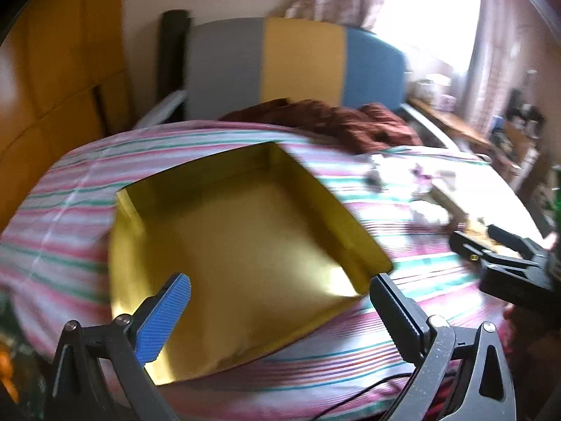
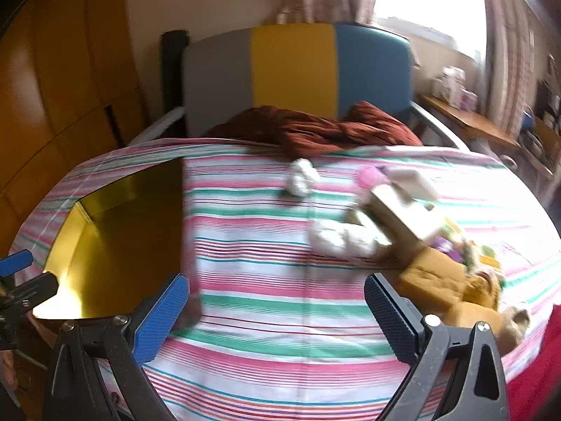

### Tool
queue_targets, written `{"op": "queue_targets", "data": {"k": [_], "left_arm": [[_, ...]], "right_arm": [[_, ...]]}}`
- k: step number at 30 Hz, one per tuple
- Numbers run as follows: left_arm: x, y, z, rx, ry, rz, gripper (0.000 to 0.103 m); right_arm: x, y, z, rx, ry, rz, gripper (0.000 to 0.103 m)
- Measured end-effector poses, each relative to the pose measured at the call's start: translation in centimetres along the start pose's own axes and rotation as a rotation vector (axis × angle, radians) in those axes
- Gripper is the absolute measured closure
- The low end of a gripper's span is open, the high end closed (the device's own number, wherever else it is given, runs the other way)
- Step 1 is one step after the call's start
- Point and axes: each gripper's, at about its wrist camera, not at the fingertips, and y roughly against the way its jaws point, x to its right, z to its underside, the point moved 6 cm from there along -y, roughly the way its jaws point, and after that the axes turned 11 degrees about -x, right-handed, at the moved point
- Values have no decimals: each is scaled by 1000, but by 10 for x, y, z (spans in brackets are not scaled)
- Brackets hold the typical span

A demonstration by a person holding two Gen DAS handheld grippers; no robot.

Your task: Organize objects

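Note:
A shiny gold box (image 1: 242, 245) lies open and empty on the striped bedsheet (image 1: 63, 217). My left gripper (image 1: 280, 291) is open and empty, its fingers spread over the box's near edge. The box also shows at the left in the right wrist view (image 2: 119, 242). My right gripper (image 2: 277, 294) is open and empty above bare sheet. To its right lies a blurred pile: white soft items (image 2: 343, 235), a pale box (image 2: 403, 210), a pink item (image 2: 368, 175) and a mustard-yellow plush toy (image 2: 441, 280). The right gripper also shows at the right edge of the left wrist view (image 1: 491, 242).
A dark red blanket (image 2: 315, 126) is bunched at the head of the bed below a grey, yellow and blue headboard (image 2: 291, 66). Wooden wardrobes (image 2: 52, 87) stand left. A cluttered side table (image 2: 466, 115) stands right by the bright window.

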Motion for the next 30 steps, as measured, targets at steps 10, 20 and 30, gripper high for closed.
{"op": "queue_targets", "data": {"k": [10, 20, 30], "left_arm": [[58, -14, -23, -22, -130, 88, 0], [98, -25, -37, -2, -254, 123, 0], [148, -46, -31, -75, -339, 162, 0]], "right_arm": [[89, 11, 2, -49, -211, 13, 1], [170, 51, 10, -100, -248, 77, 1], [220, 42, 47, -323, -171, 133, 5]]}}
